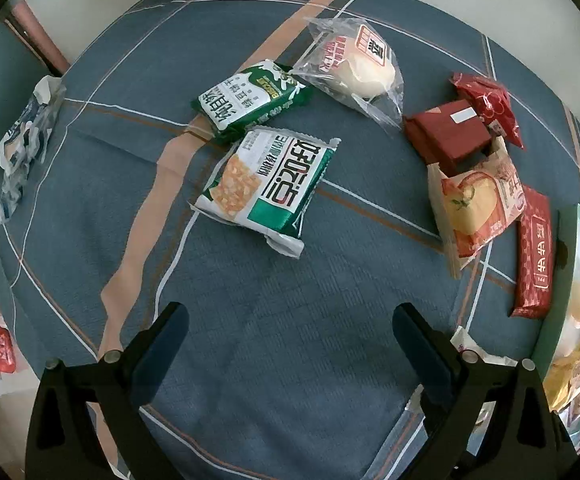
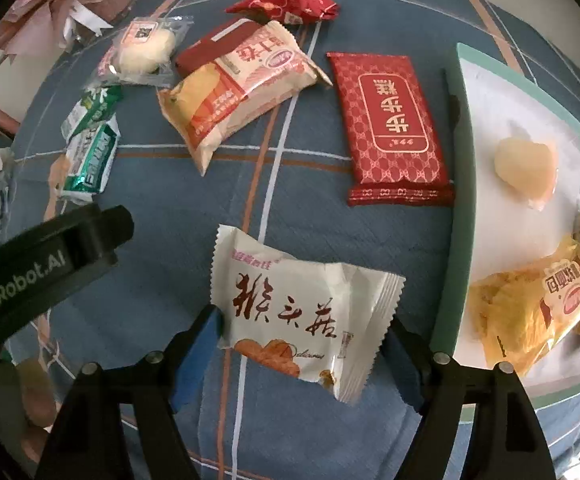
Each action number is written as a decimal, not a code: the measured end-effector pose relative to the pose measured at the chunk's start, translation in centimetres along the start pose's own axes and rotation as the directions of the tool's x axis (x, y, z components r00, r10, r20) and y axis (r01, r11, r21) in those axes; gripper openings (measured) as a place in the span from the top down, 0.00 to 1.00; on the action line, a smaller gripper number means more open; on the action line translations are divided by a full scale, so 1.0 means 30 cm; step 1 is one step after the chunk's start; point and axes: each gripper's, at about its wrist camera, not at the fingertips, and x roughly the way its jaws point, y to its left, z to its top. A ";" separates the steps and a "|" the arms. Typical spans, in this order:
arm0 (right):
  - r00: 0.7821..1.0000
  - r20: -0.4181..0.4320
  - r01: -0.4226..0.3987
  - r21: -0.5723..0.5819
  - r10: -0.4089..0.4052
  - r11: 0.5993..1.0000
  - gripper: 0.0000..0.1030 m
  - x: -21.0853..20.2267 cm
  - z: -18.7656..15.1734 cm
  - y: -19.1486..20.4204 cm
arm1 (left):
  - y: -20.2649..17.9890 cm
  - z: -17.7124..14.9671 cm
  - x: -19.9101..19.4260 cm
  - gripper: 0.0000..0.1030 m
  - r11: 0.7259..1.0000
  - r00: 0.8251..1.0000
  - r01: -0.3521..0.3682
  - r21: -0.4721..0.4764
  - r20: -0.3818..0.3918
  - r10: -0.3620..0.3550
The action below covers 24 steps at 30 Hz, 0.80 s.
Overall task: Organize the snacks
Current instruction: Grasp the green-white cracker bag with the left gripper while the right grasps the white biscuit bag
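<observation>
From the left wrist view we see our left tongs (image 1: 290, 344) wide apart over the blue checked cloth (image 1: 250, 320) of the bench, with nothing between them. Ahead lie a white and green packet (image 1: 268, 188), a dark green packet (image 1: 250, 98) and a clear bag with a bun (image 1: 354, 68).

From the right wrist view our right tongs (image 2: 302, 344) stand half open around a white packet (image 2: 294, 308); whether the pads touch it we cannot tell. A red packet (image 2: 394, 128) lies near the tray (image 2: 456, 208) on the right.

Blue-grey plaid cloth (image 2: 314, 208) with white and orange lines; at twelve o'clock, a red lattice-patterned flat packet (image 2: 390, 128); white tray with mint-green rim (image 2: 456, 216).
</observation>
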 end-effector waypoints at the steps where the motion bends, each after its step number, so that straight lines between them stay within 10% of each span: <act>1: 1.000 0.003 -0.003 0.004 0.003 1.000 0.25 0.000 0.001 0.000 | 0.002 0.002 -0.002 0.01 1.000 1.000 -0.001 -0.002 0.001 0.001; 9: 0.999 0.045 -0.029 0.033 0.027 0.999 0.47 -0.049 -0.008 -0.041 | 0.016 0.022 -0.017 0.01 1.000 1.000 0.004 -0.020 0.014 -0.004; 24: 0.988 0.147 -0.051 0.044 0.044 0.998 0.48 -0.172 0.079 -0.086 | 0.099 0.114 -0.064 0.01 0.993 0.992 0.085 -0.085 0.100 -0.076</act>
